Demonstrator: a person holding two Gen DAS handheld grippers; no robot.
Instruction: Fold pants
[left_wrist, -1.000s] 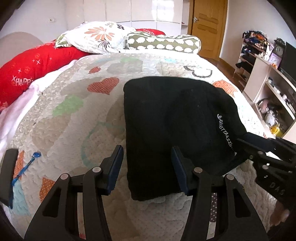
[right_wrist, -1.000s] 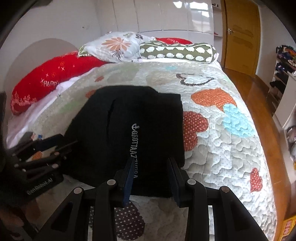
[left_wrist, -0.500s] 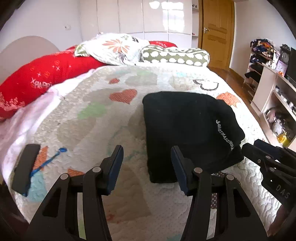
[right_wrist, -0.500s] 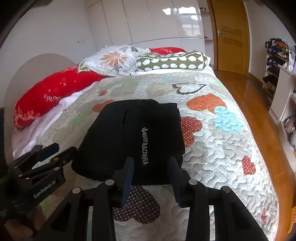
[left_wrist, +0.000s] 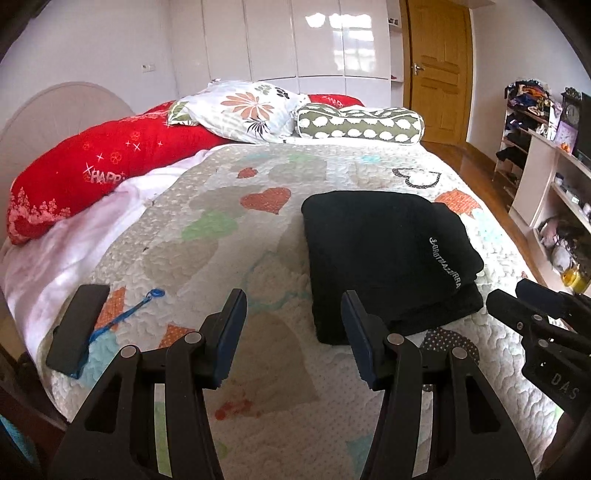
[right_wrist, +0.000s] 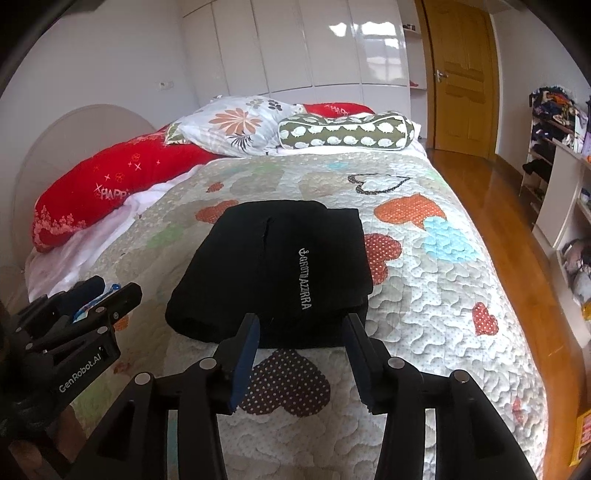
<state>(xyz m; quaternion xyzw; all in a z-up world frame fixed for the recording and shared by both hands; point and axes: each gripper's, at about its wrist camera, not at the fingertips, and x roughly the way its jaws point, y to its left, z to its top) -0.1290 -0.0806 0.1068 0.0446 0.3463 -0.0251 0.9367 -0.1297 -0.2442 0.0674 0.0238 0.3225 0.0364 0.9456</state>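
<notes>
Folded pants (right_wrist: 280, 266) on quilt (right_wrist: 436, 295)

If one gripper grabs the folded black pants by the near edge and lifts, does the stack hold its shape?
Probably not. The black pants are soft knit cloth in loosely stacked layers, so a one-edge pinch would likely lift the top layers and let the rest sag open. They look light, and pushed across the textured quilt they'd likely bunch rather than slide. Both grippers are open and clear of them.

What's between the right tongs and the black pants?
Only bare quilt, with a brown dotted heart patch, separates the right tongs from the folded black pants, seen in the right wrist view.
</notes>
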